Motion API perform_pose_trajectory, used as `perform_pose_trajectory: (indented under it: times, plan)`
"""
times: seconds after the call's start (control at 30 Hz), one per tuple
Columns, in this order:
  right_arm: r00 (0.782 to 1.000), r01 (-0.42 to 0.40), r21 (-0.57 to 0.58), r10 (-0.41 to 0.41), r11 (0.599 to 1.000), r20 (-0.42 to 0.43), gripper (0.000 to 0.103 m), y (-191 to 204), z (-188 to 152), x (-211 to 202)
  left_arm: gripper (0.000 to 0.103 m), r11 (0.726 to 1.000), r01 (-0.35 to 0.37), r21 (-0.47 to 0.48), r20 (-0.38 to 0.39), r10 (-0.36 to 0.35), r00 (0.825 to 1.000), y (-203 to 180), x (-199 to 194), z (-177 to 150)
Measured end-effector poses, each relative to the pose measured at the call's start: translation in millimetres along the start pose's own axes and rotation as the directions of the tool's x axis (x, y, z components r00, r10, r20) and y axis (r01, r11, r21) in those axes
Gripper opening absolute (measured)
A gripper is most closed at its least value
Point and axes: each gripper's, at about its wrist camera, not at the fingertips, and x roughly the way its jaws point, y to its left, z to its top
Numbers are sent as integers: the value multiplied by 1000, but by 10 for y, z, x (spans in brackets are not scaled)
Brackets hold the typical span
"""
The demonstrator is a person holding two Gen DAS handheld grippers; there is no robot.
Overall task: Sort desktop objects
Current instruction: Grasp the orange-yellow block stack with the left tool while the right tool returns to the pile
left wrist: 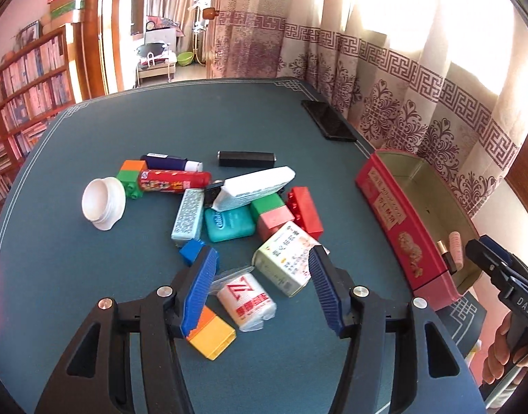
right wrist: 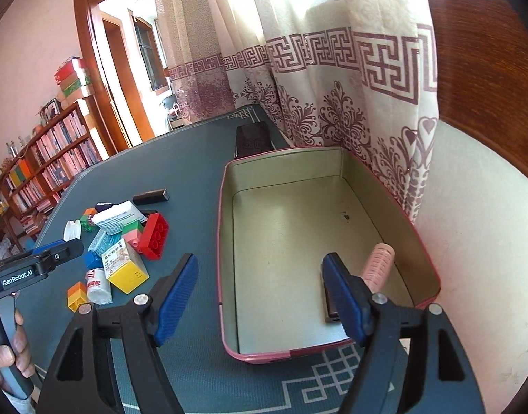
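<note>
The big blue table (left wrist: 126,276) holds a pile of toys, and the red tin (right wrist: 226,241) sits at its right. Your right gripper (right wrist: 260,296) hangs wide open and empty over the tin. Your left gripper (left wrist: 262,286) is half open and empty. Lower it around the small white packet (left wrist: 246,296), then squeeze gently.

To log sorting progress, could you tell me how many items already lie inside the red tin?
2: a pink ribbed roller by the red tin's near right corner, and a dark flat item beside it, partly behind the right gripper.
</note>
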Motion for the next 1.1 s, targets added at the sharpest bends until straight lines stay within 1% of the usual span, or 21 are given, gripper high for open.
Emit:
perform_pose_trajectory:
  times: [0.2,0.4,0.5,0.6,0.83,1.0,1.1]
  plan:
    - [997,-74,-76,74,994,4,79,329,-72,-14,60,1000,-4,-19,-62,3,998,324,122,-207]
    - [991,-132,-123,128,984,-35,79,567,-176,42,60,1000,12,-17,-114,-14,993,465,247,-428]
    - [988,-147,-135,140,980,-59,79,656,-231,79,60,999,37,-12,-115,-38,993,474,252,-480]
    - [984,-170,-145,159,975,-80,79,723,-276,126,60,999,47,3,-109,-46,993,461,238,-473]
    - [981,-180,-169,163,969,-109,79,866,-361,171,60,997,77,11,-109,-76,991,475,220,-483]
    - [979,-185,-170,166,968,-120,79,883,-389,192,60,997,75,29,-120,-71,990,454,225,-514]
    - [978,-190,-168,170,967,-124,79,885,-395,198,60,997,62,42,-124,-57,991,411,238,-515]
